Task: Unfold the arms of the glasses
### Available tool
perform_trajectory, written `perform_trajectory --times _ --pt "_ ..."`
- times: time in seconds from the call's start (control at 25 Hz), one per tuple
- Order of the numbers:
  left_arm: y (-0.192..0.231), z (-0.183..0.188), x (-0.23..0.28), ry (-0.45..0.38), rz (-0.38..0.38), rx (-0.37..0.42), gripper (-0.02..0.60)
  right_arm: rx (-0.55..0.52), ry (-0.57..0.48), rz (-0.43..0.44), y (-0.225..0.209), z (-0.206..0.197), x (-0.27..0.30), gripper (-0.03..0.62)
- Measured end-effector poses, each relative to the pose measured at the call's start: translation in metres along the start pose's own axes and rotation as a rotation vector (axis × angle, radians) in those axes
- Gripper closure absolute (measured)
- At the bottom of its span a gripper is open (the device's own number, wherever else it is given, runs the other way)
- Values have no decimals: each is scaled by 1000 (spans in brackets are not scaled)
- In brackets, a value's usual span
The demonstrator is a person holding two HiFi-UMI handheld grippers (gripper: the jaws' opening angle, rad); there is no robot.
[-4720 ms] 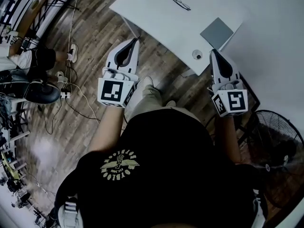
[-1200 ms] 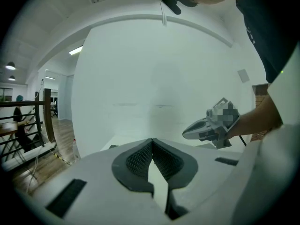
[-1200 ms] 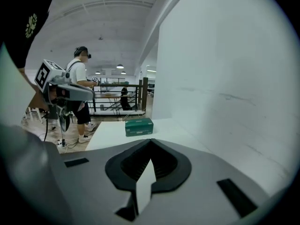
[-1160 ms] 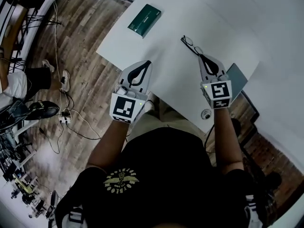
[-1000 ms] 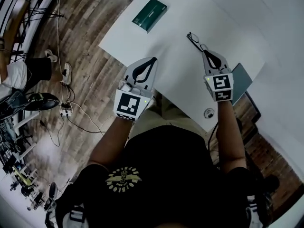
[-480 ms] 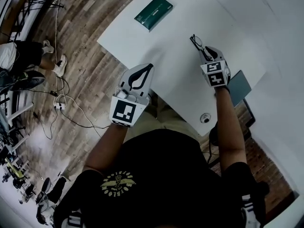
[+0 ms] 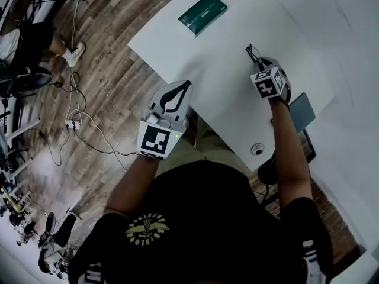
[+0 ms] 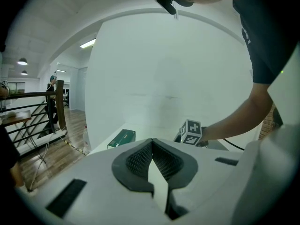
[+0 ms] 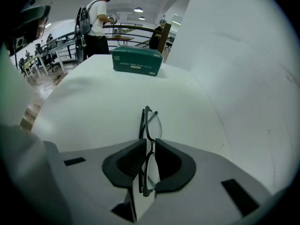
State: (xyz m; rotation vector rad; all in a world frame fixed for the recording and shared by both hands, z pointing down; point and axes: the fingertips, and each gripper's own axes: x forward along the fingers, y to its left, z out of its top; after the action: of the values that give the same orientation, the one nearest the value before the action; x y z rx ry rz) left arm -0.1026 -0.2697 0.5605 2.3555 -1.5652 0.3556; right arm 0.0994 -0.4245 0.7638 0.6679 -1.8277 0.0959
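The folded dark-framed glasses stand on edge on the white table. My right gripper is shut on them at the bridge, with one lens ahead of the jaws and the other between the pads. From the head view the glasses poke out just past my right gripper. My left gripper hovers over the table's near edge, shut on nothing. In the left gripper view its jaws meet, and the right gripper's marker cube shows beyond them.
A green box lies at the table's far left; it also shows as the green box ahead of the glasses. A grey flat pad and a small round object lie near the right edge. People stand beyond the table.
My right gripper moved forward over the table to the glasses and shut on them. The left gripper came up to the table's near edge and stays shut.
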Motion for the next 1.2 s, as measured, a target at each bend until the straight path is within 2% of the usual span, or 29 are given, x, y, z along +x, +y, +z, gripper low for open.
perform_trajectory --times 0.2,0.44,0.52,0.72,1.04,1.2 --pt "5 4 -10 -6 21 -5 575 -54 61 -60 -5 -2 0 563" --pt "9 10 -16 -16 27 -3 575 -56 63 -94 -11 -4 -11 574" --pt "7 14 -19 -25 20 3 575 4 22 -86 -13 -2 -24 574" --pt "3 30 -23 -51 4 10 575 262 -157 -39 -17 4 -68 574" --pt "-8 59 -30 -99 -35 24 574 420 -356 -20 -5 15 -137 574" --pt "-13 66 -34 -87 -56 3 575 473 -462 10 1 21 -169 574"
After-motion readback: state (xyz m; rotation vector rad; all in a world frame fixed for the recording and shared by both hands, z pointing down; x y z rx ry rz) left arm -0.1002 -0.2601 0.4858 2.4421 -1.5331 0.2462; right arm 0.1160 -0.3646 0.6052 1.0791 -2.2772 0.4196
